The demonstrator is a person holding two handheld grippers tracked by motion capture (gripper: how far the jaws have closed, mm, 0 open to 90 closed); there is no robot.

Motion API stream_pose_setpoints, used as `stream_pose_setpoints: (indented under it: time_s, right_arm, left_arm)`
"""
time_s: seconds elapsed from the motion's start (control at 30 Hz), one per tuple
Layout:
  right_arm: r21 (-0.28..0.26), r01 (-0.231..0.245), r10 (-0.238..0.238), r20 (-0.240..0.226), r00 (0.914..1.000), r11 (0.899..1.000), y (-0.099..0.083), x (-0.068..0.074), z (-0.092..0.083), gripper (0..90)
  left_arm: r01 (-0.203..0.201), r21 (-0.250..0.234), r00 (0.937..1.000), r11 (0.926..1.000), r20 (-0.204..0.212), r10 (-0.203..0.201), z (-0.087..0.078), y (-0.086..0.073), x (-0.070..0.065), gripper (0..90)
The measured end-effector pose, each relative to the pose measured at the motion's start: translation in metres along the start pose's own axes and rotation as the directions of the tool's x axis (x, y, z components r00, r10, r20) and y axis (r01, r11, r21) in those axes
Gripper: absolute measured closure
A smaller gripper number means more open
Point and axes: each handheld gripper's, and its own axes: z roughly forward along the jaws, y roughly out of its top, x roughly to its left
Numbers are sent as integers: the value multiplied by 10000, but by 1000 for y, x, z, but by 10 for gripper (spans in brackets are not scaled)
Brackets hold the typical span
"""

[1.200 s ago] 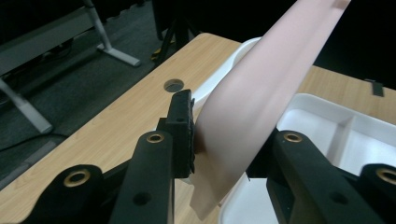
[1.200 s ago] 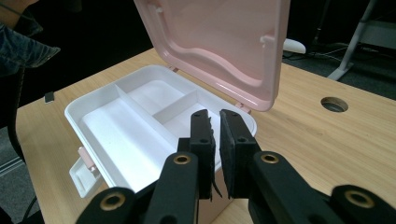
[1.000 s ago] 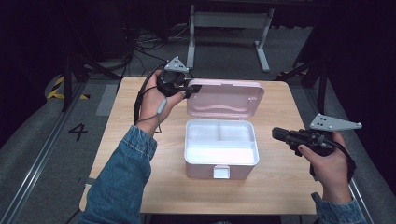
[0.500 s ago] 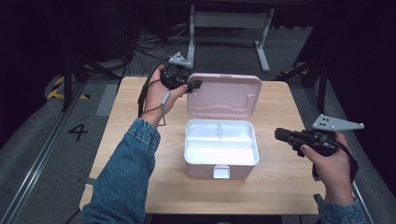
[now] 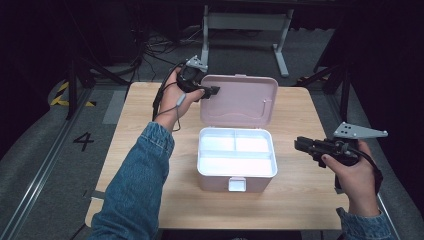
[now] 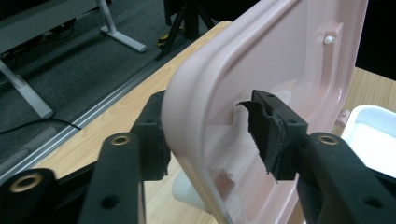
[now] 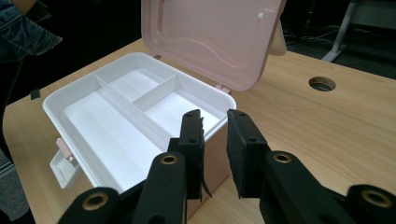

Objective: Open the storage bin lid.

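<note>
Pink, thin moulded plastic, the hinged lid (image 6: 261,70) of the rectangular storage box (image 5: 237,165) stands upright between your left gripper (image 5: 214,91)'s jaws, which have just been opening and now straddle its side edge without pinching. It looks light, smooth and flexible, so take it by the stiffer rim. Your right gripper (image 7: 215,154), jaws slightly parted and empty after opening a little, hovers just beside the box's near corner.

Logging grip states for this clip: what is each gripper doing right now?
Left gripper: jaws just opening, straddling the raised pink plastic box lid, pads off it.
Right gripper: jaws just opening, nothing between them.
</note>
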Motion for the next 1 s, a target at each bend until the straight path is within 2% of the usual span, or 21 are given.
stream_pose_setpoints:
  time_s: [0.07, 0.13, 0.33, 0.53, 0.83, 1.0]
  right_arm:
    - [21, -65, 65, -12, 10000, 10000, 0, 0, 0, 765]
    - [28, -41, 41, 2, 10000, 10000, -1, -1, 0, 763]
    - [25, -87, 87, 19, 10000, 10000, -1, -2, 0, 757]
    - [28, -137, 136, 15, 9999, 9999, -2, -3, 1, 753]
    - [83, -259, 259, -35, 9997, 9996, -3, -4, 4, 742]
    - [24, -344, 344, 46, 9994, 9994, -4, -7, 1, 740]
  left_arm:
    - [188, -72, 9998, 9998, 41, -187, 5, -1, 2, 443]
    - [132, -20, 9999, 9999, 8, -132, 6, -1, 2, 428]
    - [640, 204, 9979, 9977, -25, -640, 16, -2, 3, 337]
    - [807, 614, 9967, 9948, -179, -797, 27, -7, 8, 311]
    - [1223, 977, 9925, 9877, -175, -1212, 38, -20, 16, 315]
    - [1215, 1319, 9925, 9838, -303, -1185, 46, -26, 18, 310]
